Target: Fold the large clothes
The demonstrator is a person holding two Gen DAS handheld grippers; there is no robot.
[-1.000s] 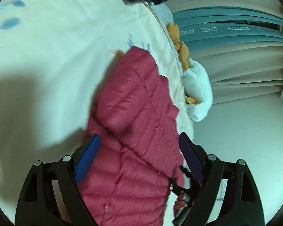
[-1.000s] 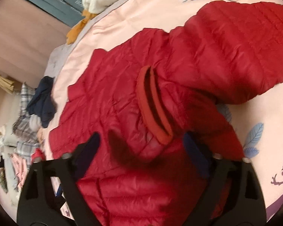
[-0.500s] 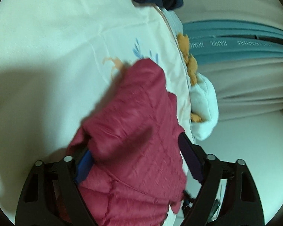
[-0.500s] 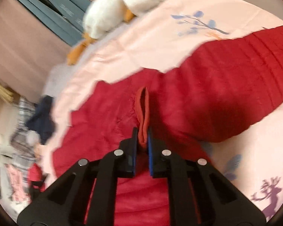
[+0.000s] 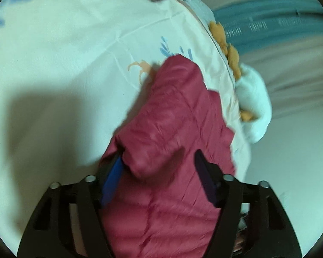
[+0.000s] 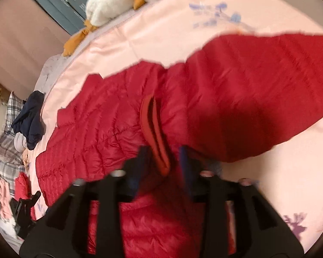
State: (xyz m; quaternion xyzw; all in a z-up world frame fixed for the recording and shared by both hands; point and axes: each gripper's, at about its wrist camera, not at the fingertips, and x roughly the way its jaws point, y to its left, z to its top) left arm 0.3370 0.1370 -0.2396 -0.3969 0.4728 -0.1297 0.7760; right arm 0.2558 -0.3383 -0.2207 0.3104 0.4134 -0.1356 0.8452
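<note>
A red quilted down jacket (image 6: 109,116) lies spread on the pale bedspread (image 6: 161,32). One sleeve (image 6: 258,81) lies folded across the body. My right gripper (image 6: 164,157) is open, its jaws a little apart on either side of the sleeve's ribbed cuff (image 6: 155,126). In the left wrist view the jacket (image 5: 174,133) bulges up between the wide-open jaws of my left gripper (image 5: 159,172); a fold of fabric covers the tip of the blue left pad (image 5: 111,180).
A white plush duck with orange feet (image 6: 116,2) lies at the bed's far edge, also in the left wrist view (image 5: 252,107). A dark navy garment (image 6: 31,120) and plaid clothes (image 6: 8,146) lie at the left. Teal curtains (image 5: 280,30) hang beyond the bed.
My right gripper, shut on the cuff half a second ago, has opened a little and the cuff sits loose between its jaws. The left gripper has pushed further onto the jacket.
</note>
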